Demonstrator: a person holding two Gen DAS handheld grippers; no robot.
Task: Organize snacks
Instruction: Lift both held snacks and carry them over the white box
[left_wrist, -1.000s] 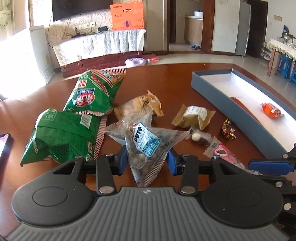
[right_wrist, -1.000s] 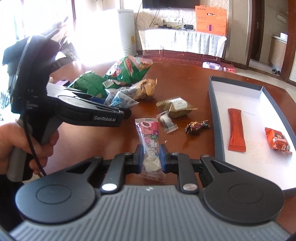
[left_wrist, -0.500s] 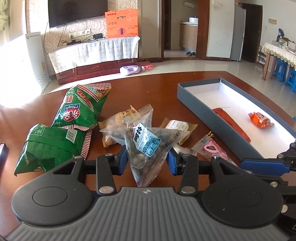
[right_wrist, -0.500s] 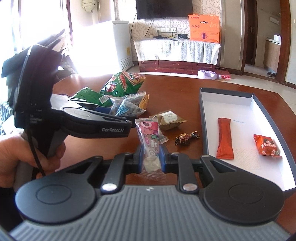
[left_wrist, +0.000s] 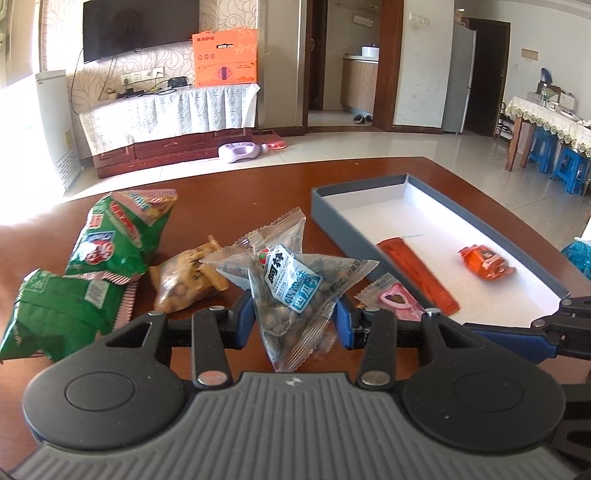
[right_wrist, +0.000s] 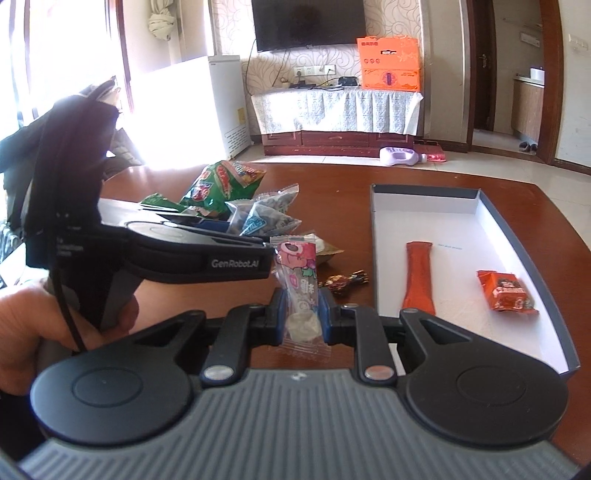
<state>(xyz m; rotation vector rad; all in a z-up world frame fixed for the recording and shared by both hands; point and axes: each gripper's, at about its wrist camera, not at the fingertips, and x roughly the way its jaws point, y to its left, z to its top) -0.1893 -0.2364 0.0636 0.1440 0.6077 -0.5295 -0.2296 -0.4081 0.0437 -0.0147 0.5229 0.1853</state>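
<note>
Snacks are up off the worktop (left_wrist: 258, 184). Left gripper (left_wrist: 293, 314) has its fingers clamped on a seed packet (left_wrist: 291, 291), low in the middle of the frame. Right gripper (right_wrist: 303, 317) has its fingers clamped on a pink candy packet (right_wrist: 299, 284). Both look light, soft and crinkly, best pinched mid-body. Gray box (right_wrist: 424, 192) on the right has thin walls and lots of open room.

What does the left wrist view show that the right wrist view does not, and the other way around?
Only the left wrist view: the tan nut bag beside the green bags, and a dining table with blue stools.

Only the right wrist view: the person's hand on the left gripper's handle, and a foil candy on the table.

Both: the left gripper shut on the seed packet, the right gripper shut on the pink candy packet, and the grey box holding an orange stick and an orange packet.
</note>
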